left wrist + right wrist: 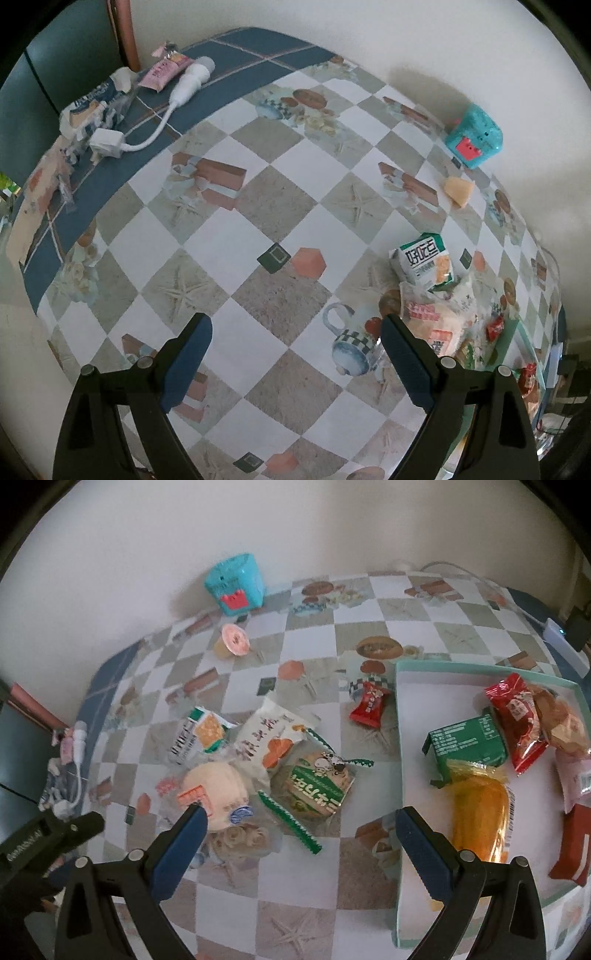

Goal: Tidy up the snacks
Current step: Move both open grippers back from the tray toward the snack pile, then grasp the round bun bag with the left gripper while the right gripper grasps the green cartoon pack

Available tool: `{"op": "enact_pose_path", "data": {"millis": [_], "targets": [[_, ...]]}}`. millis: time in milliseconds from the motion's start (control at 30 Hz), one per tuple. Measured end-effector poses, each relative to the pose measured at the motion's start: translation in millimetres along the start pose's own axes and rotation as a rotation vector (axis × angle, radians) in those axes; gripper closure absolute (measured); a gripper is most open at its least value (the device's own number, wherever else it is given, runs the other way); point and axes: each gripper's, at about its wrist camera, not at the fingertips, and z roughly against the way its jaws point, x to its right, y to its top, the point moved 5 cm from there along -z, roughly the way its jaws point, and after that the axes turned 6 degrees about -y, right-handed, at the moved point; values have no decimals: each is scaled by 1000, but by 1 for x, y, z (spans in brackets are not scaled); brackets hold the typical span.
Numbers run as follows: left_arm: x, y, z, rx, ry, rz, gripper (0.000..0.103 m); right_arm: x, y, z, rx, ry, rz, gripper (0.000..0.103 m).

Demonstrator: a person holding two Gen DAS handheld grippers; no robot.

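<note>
Both grippers, left and right, gape wide, empty. Loose snacks lie at centre-left, tray at right. Risk: overlapping wrappers may yield a double pick or slip.

"好吃点" on green-white snack pack

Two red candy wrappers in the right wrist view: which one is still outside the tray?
The small red candy lying on the tablecloth just left of the tray wall. The other red packet already lies inside the tray.
</note>
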Motion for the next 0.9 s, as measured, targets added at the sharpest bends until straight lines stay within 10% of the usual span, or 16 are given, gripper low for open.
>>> {"op": "enact_pose_path", "data": {"millis": [900], "targets": [[78,8,-52,-94,-221,-67,10,10,29,-38,7,-81,-17,0]]}}
